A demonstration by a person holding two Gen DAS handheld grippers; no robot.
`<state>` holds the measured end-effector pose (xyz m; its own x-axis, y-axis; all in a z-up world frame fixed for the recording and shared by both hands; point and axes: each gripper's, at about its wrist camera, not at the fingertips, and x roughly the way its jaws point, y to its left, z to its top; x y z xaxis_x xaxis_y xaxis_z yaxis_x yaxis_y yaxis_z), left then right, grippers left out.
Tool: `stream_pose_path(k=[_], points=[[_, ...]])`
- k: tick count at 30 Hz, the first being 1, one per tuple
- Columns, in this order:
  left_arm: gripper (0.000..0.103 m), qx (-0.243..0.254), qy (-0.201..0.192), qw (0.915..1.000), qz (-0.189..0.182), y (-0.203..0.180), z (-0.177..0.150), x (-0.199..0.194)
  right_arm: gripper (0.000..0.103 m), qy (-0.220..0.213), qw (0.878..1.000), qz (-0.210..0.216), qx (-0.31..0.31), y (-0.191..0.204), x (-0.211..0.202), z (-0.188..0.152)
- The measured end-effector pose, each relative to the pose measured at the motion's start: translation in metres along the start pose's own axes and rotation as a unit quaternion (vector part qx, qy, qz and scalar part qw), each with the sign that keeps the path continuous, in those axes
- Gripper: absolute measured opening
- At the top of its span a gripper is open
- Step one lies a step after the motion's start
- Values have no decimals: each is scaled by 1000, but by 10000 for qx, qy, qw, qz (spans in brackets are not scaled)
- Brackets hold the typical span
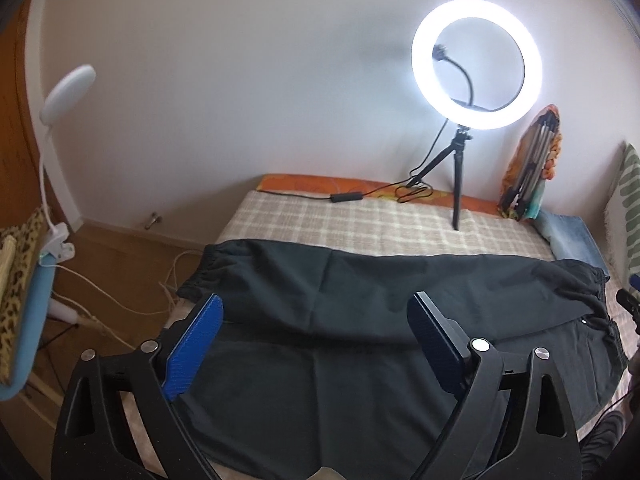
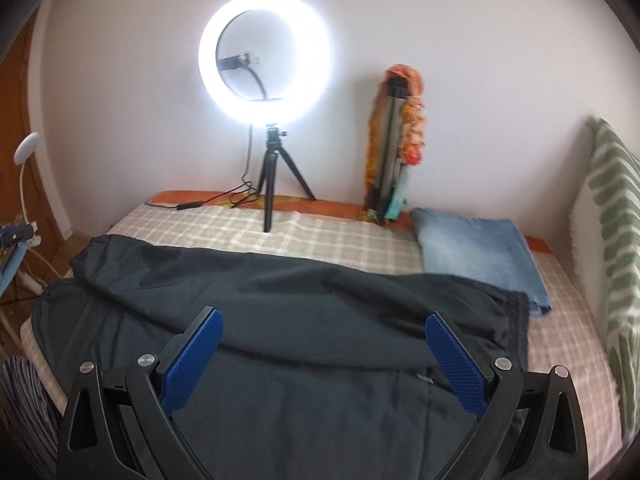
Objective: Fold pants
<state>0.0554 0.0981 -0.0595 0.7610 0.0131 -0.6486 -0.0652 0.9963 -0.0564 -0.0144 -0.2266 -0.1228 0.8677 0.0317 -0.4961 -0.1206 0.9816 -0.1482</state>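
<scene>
Pants (image 1: 360, 304), black and loose, lie spread across the checked bedcover (image 1: 360, 220) of a bed, folded lengthwise with one leg laid over the other; the elastic cuffs sit at the bed's left end in the left wrist view and the waistband toward the right. Just beyond the waistband, a folded pair of blue jeans (image 2: 476, 252) rests on the cover, its near edge touching the black fabric. Farther back, a lit ring light (image 2: 265, 58) stands on a small tripod on the bed, its cable trailing along the orange strip by the wall. A folded tripod wrapped in patterned cloth (image 2: 396, 140) leans on the wall beside it. A green-patterned cushion (image 2: 612, 240) stands at the right end. Off the bed's left end, a white clip lamp (image 1: 64, 92) is clamped to a blue chair.

Both tools hover above the pants, tilted downward. The left hand-held gripper (image 1: 316, 320) has its jaws wide apart, nothing pinched. The right hand-held gripper (image 2: 324, 332) is likewise spread wide and empty.
</scene>
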Motion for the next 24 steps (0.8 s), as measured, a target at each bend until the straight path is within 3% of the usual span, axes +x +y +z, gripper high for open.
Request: stream_pose_path(k=[6, 12, 17, 21, 24], points=[[92, -252, 357, 9990, -6, 49, 16, 38, 102, 265, 9982, 463, -289, 5, 54, 19], [84, -752, 852, 9935, -120, 94, 40, 88, 102, 662, 9915, 1017, -472, 10, 108, 35], [84, -963, 1197, 9879, -234, 102, 56, 132, 92, 1125, 9784, 1394, -1036, 28, 157, 52], [83, -1010, 1570, 9821, -233, 94, 57, 170, 95, 1213, 9661, 1547, -1671, 47, 193, 60], [83, -987, 1691, 9802, -298, 84, 53, 194, 99, 1287, 9602, 1724, -1781, 55, 221, 61]])
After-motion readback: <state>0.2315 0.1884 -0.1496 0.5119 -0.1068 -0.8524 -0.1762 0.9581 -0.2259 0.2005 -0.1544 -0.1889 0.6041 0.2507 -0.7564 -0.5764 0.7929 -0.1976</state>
